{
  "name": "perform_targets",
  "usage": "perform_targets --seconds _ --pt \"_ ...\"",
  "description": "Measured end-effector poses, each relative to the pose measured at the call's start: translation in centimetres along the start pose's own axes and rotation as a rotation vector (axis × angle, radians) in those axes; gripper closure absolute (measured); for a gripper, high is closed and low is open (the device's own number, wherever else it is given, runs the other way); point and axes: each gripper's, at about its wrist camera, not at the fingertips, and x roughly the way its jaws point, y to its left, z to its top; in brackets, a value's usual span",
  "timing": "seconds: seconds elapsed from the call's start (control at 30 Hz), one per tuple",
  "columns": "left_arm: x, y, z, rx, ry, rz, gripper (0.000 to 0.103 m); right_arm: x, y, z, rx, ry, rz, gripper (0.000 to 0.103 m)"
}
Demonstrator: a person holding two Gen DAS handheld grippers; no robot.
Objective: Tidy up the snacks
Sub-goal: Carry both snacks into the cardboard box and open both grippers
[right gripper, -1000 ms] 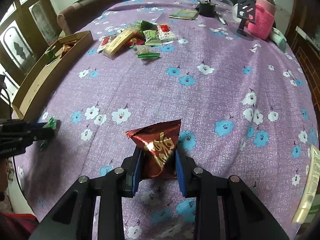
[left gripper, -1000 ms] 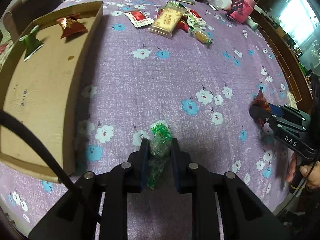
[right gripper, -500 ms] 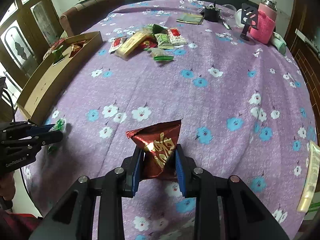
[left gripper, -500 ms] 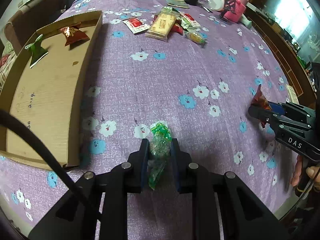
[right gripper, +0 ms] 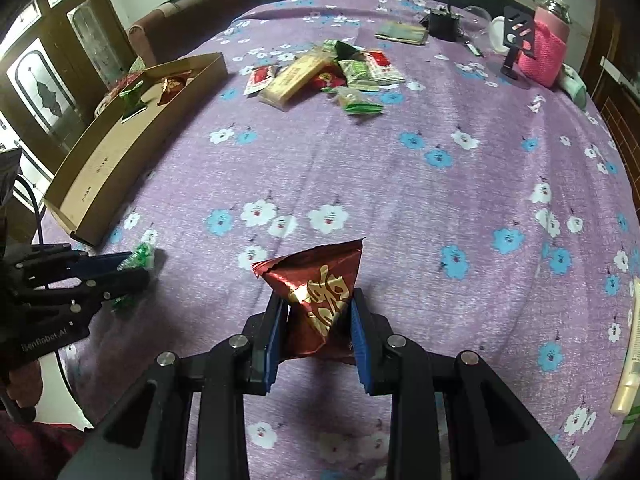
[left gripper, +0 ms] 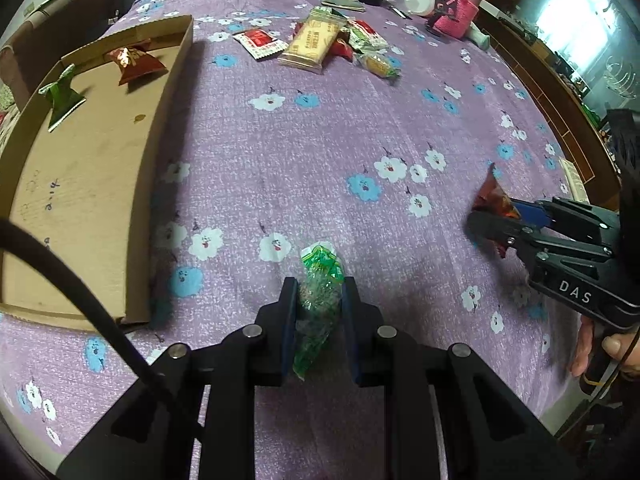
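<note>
My left gripper [left gripper: 319, 292] is shut on a green clear-wrapped snack [left gripper: 320, 280], held above the purple flowered tablecloth; it also shows in the right wrist view [right gripper: 138, 258]. My right gripper [right gripper: 318, 300] is shut on a red foil snack with gold print [right gripper: 320, 284]; it also shows in the left wrist view [left gripper: 494, 200]. A cardboard tray [left gripper: 160, 160] lies to the left and holds a red snack [left gripper: 134, 62] and a green snack [left gripper: 62, 94]. A pile of loose snacks [left gripper: 320, 40] lies at the far middle of the table.
A pink knitted bottle sleeve [right gripper: 546, 54], a black phone stand [right gripper: 518, 40], a small black object [right gripper: 442, 22] and a flat booklet [right gripper: 402, 34] stand at the far end. A pale packet [right gripper: 632, 360] lies at the right table edge. Sofas border the far side.
Both grippers have lifted and drawn back a little with their snacks still held. The right gripper has come somewhat nearer the left one.
</note>
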Motion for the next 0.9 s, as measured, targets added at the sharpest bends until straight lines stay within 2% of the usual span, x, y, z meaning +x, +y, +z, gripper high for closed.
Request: perform_targets --seconds 0.27,0.53,0.67,0.9 --pt "0.0 -0.2 -0.1 0.021 0.003 -0.025 0.08 0.1 1.4 0.7 -0.019 -0.001 0.018 0.073" --pt "-1.8 0.3 0.1 0.032 -0.042 -0.042 0.08 -0.1 4.4 2.0 -0.064 -0.006 0.061 0.073" --pt "-3.3 1.5 0.3 0.0 -0.068 -0.055 0.08 -0.2 6.7 2.9 -0.113 -0.014 0.097 0.073" --pt "-6.8 5.5 1.0 -0.083 -0.144 -0.029 0.08 0.0 11.4 5.3 -0.208 -0.038 0.182 0.073"
